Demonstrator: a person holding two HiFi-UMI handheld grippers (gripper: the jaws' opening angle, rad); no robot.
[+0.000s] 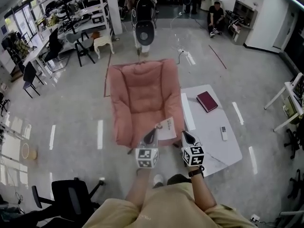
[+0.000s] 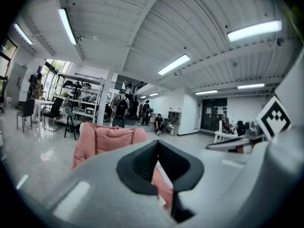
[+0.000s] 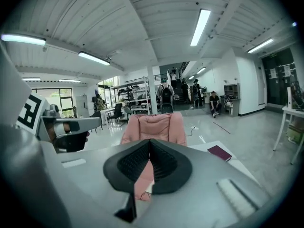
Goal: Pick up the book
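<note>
A dark red book lies flat on the low white table to the right of the pink armchair. A thin white booklet rests on the front right of the chair's seat. Both grippers are held side by side in front of the chair. My left gripper is shut and empty, its tip just left of the booklet. The shut right gripper also holds nothing and sits between the chair and the table, well short of the red book.
A white remote lies on the table's right side. A standing fan is behind the chair. A black office chair is at the lower left, and desks and shelves line the far left. People stand and sit at the back.
</note>
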